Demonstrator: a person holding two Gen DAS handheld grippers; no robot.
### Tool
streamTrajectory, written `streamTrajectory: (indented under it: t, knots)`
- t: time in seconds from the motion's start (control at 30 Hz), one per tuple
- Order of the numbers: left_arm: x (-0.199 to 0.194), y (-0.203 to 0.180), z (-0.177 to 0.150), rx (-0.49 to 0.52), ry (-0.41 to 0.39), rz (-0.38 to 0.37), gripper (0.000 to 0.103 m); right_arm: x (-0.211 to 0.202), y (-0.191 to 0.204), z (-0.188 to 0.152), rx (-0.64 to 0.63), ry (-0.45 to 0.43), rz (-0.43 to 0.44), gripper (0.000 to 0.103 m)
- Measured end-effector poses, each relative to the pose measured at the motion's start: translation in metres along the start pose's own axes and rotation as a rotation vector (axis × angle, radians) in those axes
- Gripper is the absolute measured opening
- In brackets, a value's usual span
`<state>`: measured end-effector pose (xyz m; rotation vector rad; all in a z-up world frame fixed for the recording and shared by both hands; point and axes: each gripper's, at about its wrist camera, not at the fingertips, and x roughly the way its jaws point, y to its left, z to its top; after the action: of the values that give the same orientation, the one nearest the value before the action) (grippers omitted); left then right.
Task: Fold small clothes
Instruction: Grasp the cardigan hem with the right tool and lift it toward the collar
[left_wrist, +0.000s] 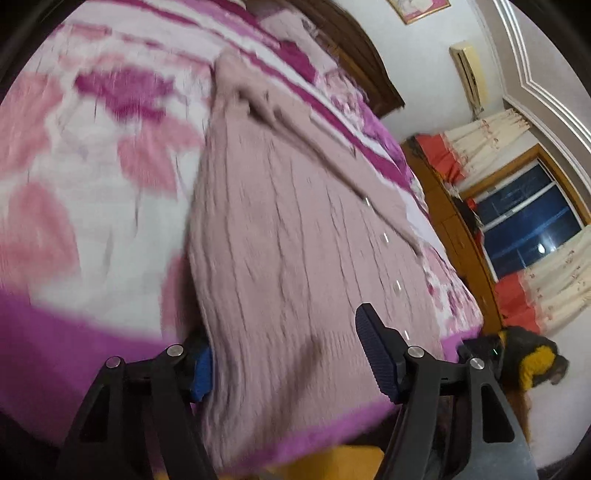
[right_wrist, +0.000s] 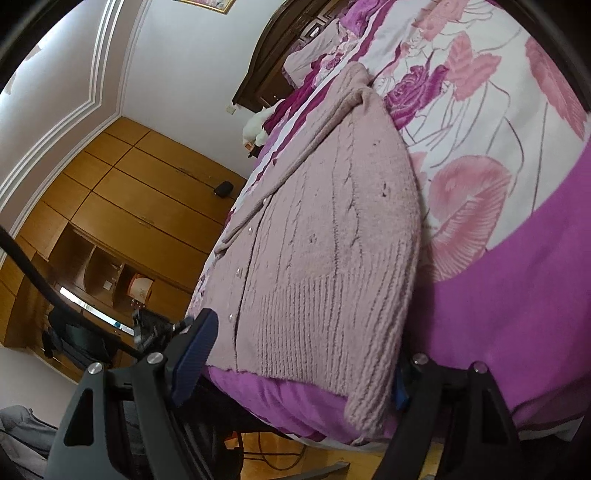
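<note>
A dusty-pink knitted cardigan with small pearl buttons lies flat on the bed, its ribbed hem at the near edge; it also shows in the right wrist view. My left gripper is open, its jaws straddling the hem's left corner, with one blue pad under the cloth edge and the other above the knit. My right gripper is open and straddles the hem's right corner, its right pad mostly hidden behind the cloth.
The bed has a pink, white and magenta floral cover and a dark wooden headboard. Wooden wardrobes stand on one side; a window with curtains stands on the other. The other gripper shows past the bed edge.
</note>
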<state>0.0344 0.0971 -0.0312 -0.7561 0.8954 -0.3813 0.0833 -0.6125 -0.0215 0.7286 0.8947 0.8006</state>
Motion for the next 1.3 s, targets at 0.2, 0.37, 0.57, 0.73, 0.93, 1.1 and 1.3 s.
streamTrajectory:
  t: [0.2,0.37,0.57,0.73,0.93,1.1,1.3]
  knots:
    - [-0.001,0.009,-0.030,-0.097,0.070,-0.105,0.045,0.001,0.000,0.000,0.007,0.006,-0.018,0.080]
    - [0.004,0.012,-0.009,-0.119,0.002,-0.127,0.045,0.001,0.002,0.001,0.011,0.004,-0.024,0.080]
    - [-0.002,0.008,-0.016,-0.104,-0.012,-0.103,0.044,-0.004,0.001,-0.004,0.020,-0.012,-0.026,0.074]
    - [-0.011,0.013,-0.037,-0.138,-0.012,-0.107,0.042,-0.010,-0.009,-0.006,0.079,-0.037,-0.014,0.062]
    - [-0.012,0.014,-0.037,-0.149,-0.020,-0.093,0.028,-0.009,-0.015,-0.008,0.091,-0.031,-0.042,0.046]
    - [-0.017,0.021,-0.042,-0.140,-0.019,-0.023,0.000,-0.010,-0.024,-0.010,0.106,-0.025,-0.132,0.008]
    - [-0.027,0.016,-0.042,-0.111,-0.056,-0.018,0.000,-0.008,-0.004,-0.008,0.010,-0.026,-0.179,0.007]
